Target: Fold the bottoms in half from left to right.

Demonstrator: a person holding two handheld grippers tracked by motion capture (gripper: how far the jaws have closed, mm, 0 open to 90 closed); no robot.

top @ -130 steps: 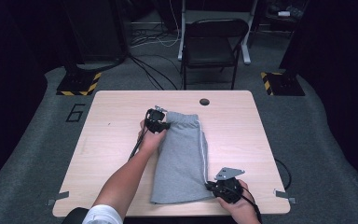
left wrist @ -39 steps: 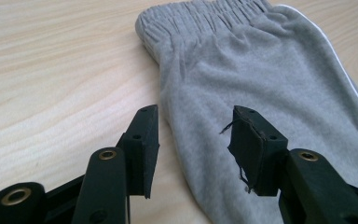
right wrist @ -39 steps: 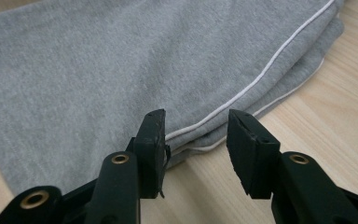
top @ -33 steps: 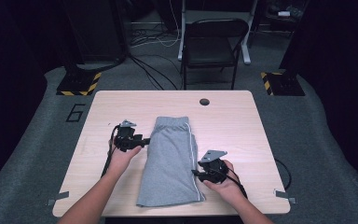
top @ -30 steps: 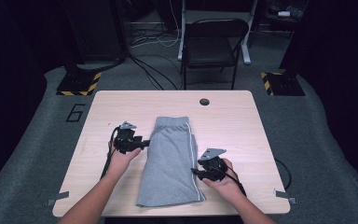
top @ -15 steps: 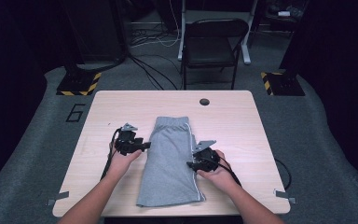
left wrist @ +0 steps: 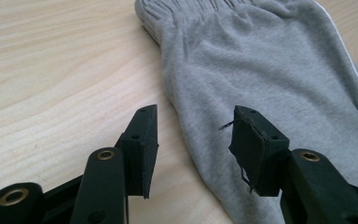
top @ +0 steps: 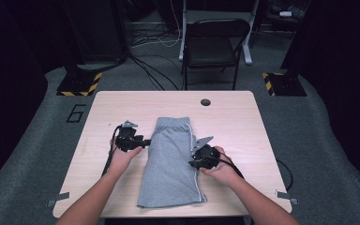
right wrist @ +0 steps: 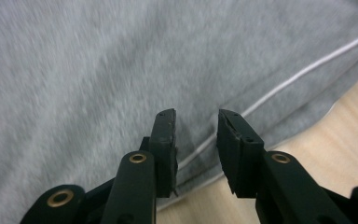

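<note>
From the high view, your grey shorts (top: 171, 164) lie folded lengthwise in the middle of the wooden desk (top: 243, 122), waistband at the far end and hem toward you. Your left gripper (top: 143, 142) rests on the desk just beside the garment's left edge, near the waistband. Your right gripper (top: 193, 161) sits at the right edge of the shorts, about halfway down, where the white stripe runs. A black chair (top: 213, 44) stands on the floor beyond the desk.

In the left gripper view, your left gripper (left wrist: 193, 135) is released, jaws spread wide; one jaw sits over bare wood, the other over the grey fabric (left wrist: 270, 84), with the cloth's edge running between them. The gathered waistband shows at the top.

In the right gripper view, your right gripper (right wrist: 196, 126) is parted by a narrower gap, gripping nothing, poised above the shorts' side seam and its white stripe (right wrist: 303, 72), with the desk surface showing at the lower right.
</note>
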